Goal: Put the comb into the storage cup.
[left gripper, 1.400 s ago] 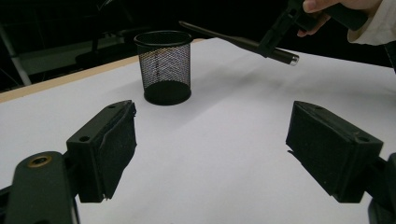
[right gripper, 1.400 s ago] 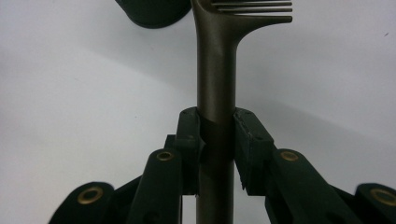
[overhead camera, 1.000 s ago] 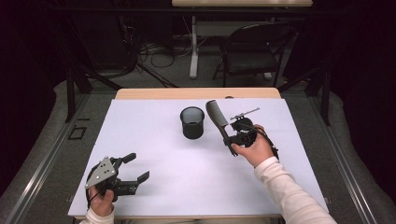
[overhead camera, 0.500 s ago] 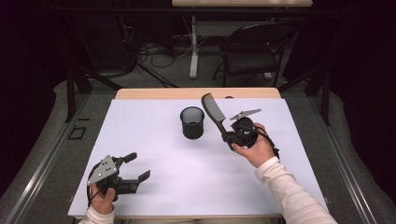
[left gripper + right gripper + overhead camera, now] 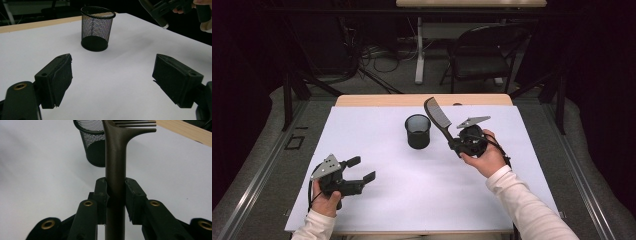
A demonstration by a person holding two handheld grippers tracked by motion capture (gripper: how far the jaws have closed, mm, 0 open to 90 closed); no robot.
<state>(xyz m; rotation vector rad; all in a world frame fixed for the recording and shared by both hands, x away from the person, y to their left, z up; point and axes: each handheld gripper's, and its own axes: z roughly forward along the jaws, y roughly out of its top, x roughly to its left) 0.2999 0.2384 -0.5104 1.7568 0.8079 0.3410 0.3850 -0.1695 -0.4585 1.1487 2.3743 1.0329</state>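
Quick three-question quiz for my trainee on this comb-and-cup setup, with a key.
1. True or false: the right gripper is shut on the comb's handle.
2. What stands between the left gripper jaws? A) comb B) nothing C) cup
3. Is the comb inside the mesh cup yet?

Key: 1 true. 2 B; its jaws stand wide apart over bare white table cover. 3 No; it is held tilted in the air, beside the cup.

A dark comb (image 5: 438,117), clamped by its handle in the right gripper (image 5: 457,145), slants up over the table beside an upright, empty black mesh cup (image 5: 418,131) on the white sheet.
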